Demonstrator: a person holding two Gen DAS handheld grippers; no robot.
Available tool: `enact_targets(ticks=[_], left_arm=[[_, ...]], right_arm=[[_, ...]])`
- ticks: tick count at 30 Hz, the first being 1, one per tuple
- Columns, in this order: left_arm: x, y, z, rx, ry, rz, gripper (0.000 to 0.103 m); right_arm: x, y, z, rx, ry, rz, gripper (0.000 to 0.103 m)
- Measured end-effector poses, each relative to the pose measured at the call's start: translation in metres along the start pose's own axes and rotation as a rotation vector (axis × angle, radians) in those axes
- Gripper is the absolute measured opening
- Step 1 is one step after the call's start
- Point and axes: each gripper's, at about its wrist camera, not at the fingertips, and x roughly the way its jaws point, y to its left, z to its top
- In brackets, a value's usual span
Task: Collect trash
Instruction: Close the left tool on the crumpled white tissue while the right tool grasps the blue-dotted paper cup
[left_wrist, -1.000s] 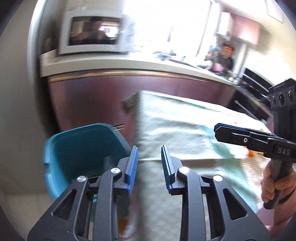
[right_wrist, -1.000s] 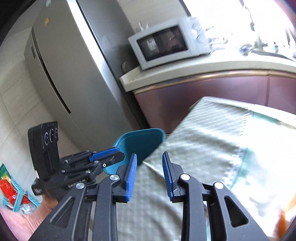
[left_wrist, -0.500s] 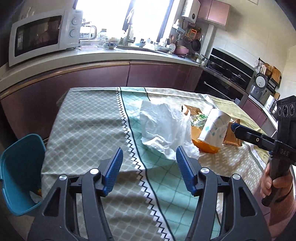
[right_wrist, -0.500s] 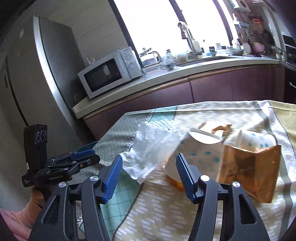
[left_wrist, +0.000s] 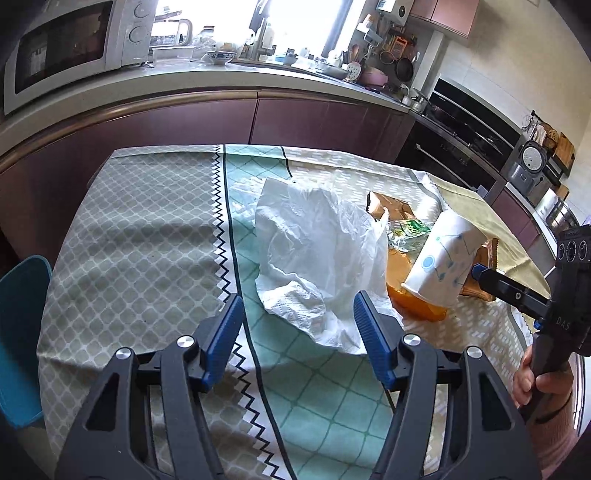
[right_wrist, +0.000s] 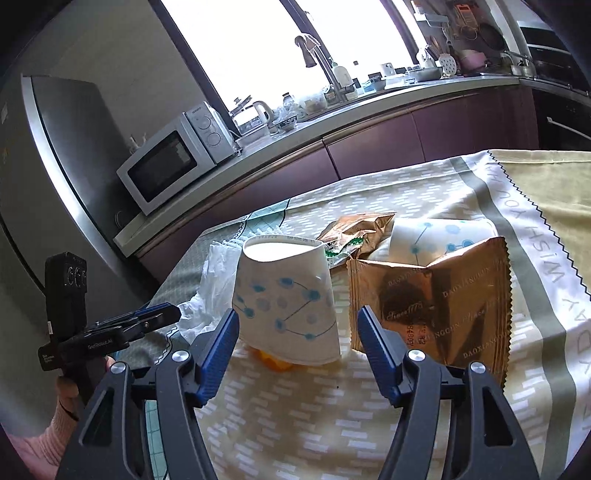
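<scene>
A crumpled white plastic bag with tissue (left_wrist: 317, 236) lies mid-table, just beyond my left gripper (left_wrist: 298, 295), which is open and empty. To its right lie a dotted paper cup (left_wrist: 443, 266) tipped over an orange scrap (left_wrist: 413, 306), a green wrapper (left_wrist: 410, 229) and a brown wrapper (left_wrist: 391, 206). My right gripper (right_wrist: 298, 310) faces that cup (right_wrist: 288, 295); its jaws are opening, with the cup just ahead of the fingertips and untouched. A gold-brown packet (right_wrist: 432, 299) leans against a second dotted cup (right_wrist: 436, 236).
A patterned cloth (left_wrist: 147, 240) covers the table. A blue bin (left_wrist: 22, 332) stands below the table's left end. Behind runs a counter with a microwave (right_wrist: 173, 162) and a sink; a fridge (right_wrist: 55, 155) stands at the left. A hand (left_wrist: 532, 373) holds the right gripper's handle.
Both views swung from the blue bin and the table's left end to the trash pile, then closed in on it. The jaws of both grippers spread wider.
</scene>
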Motion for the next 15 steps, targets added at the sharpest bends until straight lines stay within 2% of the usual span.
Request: enact_targets(ticks=[5, 8, 11, 14, 15], left_arm=[[0.013, 0.003, 0.002, -0.023, 0.031, -0.015, 0.058], [0.021, 0.002, 0.003, -0.031, 0.05, -0.026, 0.05], [0.028, 0.001, 0.0, -0.033, 0.071, -0.032, 0.034], [0.029, -0.001, -0.004, -0.034, 0.078, -0.041, 0.016], [0.028, 0.0, -0.005, -0.038, 0.079, -0.051, 0.01]], right_arm=[[0.006, 0.001, -0.001, -0.001, 0.007, 0.02, 0.064], [0.008, 0.002, 0.0, -0.003, 0.013, 0.025, 0.064], [0.011, 0.002, 0.0, -0.003, 0.027, 0.029, 0.061], [0.014, 0.003, -0.001, -0.004, 0.042, 0.031, 0.051], [0.013, 0.003, -0.001, -0.001, 0.044, 0.034, 0.044]])
